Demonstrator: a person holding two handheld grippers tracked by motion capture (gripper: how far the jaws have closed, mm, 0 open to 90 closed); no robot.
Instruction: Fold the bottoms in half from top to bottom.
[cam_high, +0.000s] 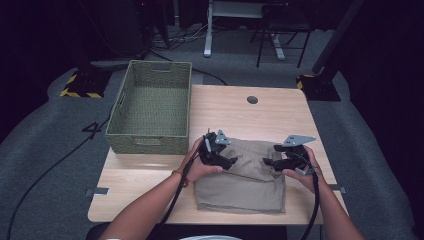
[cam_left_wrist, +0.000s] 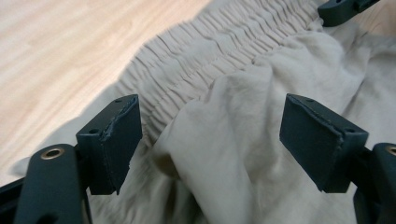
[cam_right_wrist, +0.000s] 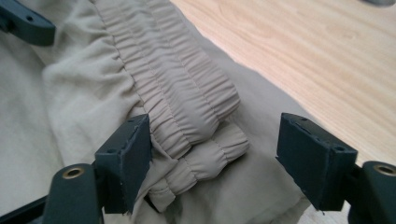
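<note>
Beige shorts (cam_high: 240, 180) folded on table (cam_high: 145, 185), both grippers' fingers spread, woven basket (cam_high: 150, 135) empty

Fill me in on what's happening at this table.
A person is folding beige shorts on a wooden table with a gripper in each hand. The left gripper and the right gripper both hover open over the elastic waistband, gripping nothing. The shorts lie folded near the front edge. A woven green basket sits at the table's far left.
</note>
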